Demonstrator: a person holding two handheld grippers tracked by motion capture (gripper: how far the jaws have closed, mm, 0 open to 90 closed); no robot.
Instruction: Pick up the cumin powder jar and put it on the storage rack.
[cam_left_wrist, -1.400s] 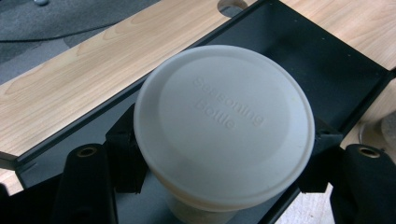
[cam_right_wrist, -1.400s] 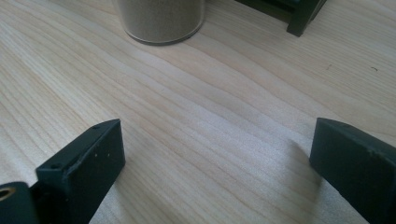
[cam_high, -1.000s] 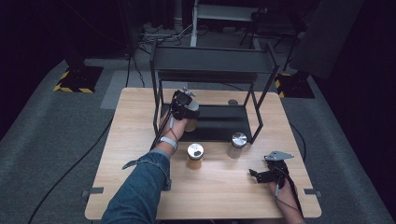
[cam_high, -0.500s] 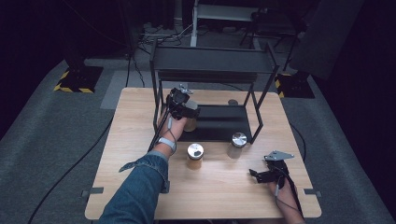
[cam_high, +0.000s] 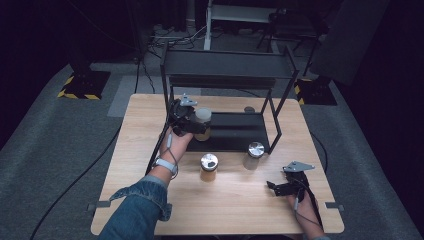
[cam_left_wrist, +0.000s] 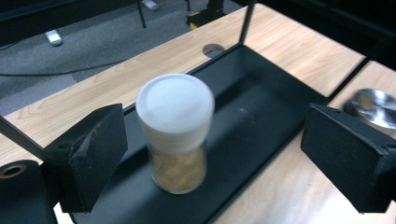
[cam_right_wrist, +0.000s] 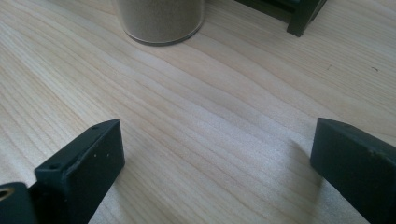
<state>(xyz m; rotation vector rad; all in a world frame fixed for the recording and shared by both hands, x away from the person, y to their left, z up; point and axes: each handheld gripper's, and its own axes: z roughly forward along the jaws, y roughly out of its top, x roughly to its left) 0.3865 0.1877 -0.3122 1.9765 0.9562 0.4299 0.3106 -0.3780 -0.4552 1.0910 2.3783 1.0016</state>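
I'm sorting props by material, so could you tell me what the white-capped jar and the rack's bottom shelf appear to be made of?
The white-capped jar looks like clear plastic or glass, since tan granules show through its wall; its matte white lid suggests plastic. The bottom shelf appears to be black-painted metal, smooth with a faint sheen and thin raised edges, though coated board can't be ruled out.

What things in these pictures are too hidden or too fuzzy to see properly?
1. White-lidded jar, left gripper view: motion blur smears its contents, so what fills it is unclear.
2. Jar on the table, right gripper view: the top edge cuts off everything above its base.
3. Silver lid, left gripper view: the gripper's own jaw and the frame edge hide most of it.
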